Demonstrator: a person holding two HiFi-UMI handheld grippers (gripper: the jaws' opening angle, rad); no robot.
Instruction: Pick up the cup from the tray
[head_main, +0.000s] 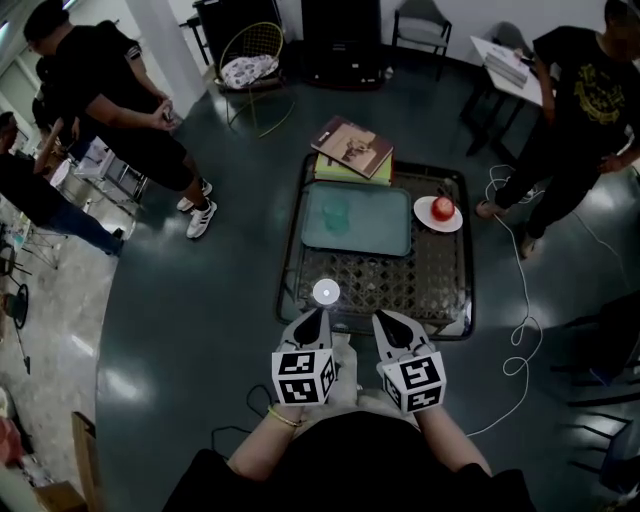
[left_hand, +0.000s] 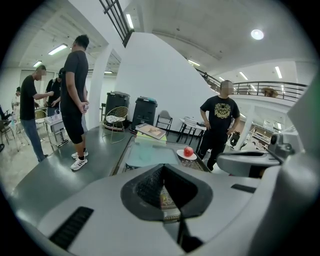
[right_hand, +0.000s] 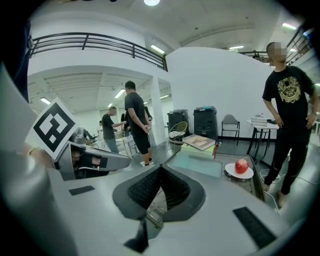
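Left claw (head_main: 317, 318) and right claw (head_main: 386, 322) are both sitting closed and empty. Ahead of them, well apart, the cup (head_main: 334, 213) is standing on the tray (head_main: 388, 236). If you are advancing with jaws shut, you are risking tipping the cup. It is blending into the tray, so you may be misjudging its rim. Ahead-right of the right claw, the apple (head_main: 443, 208) is sitting where a wide swing could catch it.

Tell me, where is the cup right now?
In the head view the cup stands on the teal tray mid-table, books beyond it and the apple to its right.
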